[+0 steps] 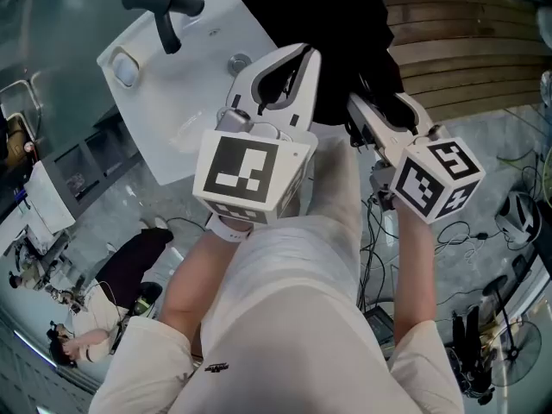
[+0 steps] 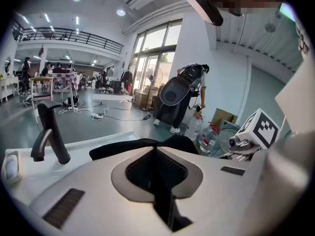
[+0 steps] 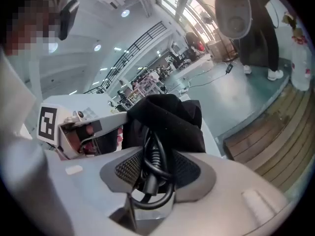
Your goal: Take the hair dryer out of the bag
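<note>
Black fabric of the bag (image 1: 319, 33) was bunched at the right edge of a white basin (image 1: 172, 102), which carried a black faucet (image 1: 164, 11) at its far end. The left gripper (image 1: 289, 59) had its jaws almost together, pinching a fold of the bag's edge. The right gripper (image 1: 379, 109) came in from the other side. Its jaws stood partly apart and were clamped on a looped black cord (image 3: 162, 173) that ran up into the bag's cloth. Of the hair dryer only this cord showed, and the bag covered the rest.

Each gripper carried a marker cube (image 1: 246, 175) with black-and-white square patterns, not letters. A small dark print (image 1: 216, 367) on the person's pale garment was too small to read. In the left gripper view, the labels on the water bottles (image 2: 209, 134) standing on the floor behind were too blurred to read.
</note>
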The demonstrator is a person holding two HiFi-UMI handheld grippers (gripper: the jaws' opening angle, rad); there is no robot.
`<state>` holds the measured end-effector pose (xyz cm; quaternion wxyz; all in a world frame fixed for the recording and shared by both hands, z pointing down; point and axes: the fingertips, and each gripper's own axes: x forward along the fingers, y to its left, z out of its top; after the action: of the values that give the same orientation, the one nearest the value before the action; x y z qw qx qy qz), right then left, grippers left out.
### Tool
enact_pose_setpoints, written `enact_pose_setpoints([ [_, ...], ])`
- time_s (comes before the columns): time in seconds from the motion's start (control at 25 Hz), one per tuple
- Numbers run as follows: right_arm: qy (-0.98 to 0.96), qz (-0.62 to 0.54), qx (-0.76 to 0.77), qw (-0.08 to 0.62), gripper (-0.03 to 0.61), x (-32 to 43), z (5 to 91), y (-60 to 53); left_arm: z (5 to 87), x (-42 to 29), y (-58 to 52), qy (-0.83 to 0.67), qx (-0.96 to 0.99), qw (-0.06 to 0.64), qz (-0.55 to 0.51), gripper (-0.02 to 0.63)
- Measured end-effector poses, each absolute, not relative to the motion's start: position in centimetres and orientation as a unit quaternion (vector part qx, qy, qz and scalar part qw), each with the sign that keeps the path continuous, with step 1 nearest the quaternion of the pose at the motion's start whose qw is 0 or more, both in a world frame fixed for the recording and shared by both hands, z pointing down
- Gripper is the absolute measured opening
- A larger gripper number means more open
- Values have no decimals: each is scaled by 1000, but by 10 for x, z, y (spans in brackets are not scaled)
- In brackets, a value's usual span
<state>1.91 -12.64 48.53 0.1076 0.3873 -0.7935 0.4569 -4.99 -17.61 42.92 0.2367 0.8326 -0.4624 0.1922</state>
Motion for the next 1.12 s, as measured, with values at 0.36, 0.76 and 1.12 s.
enact_pose_setpoints([
  [0.36, -782, 452, 412, 120, 189, 29, 493, -118, 437, -49, -179, -454, 835, 235, 202, 21],
  [0.76, -787, 460, 401, 85, 189, 38, 463, -98, 418, -45, -165, -462, 833, 224, 207, 21],
  [1.12, -798, 472, 365, 81, 189, 53, 431, -68, 405, -49, -165, -464, 832, 207, 225, 21],
])
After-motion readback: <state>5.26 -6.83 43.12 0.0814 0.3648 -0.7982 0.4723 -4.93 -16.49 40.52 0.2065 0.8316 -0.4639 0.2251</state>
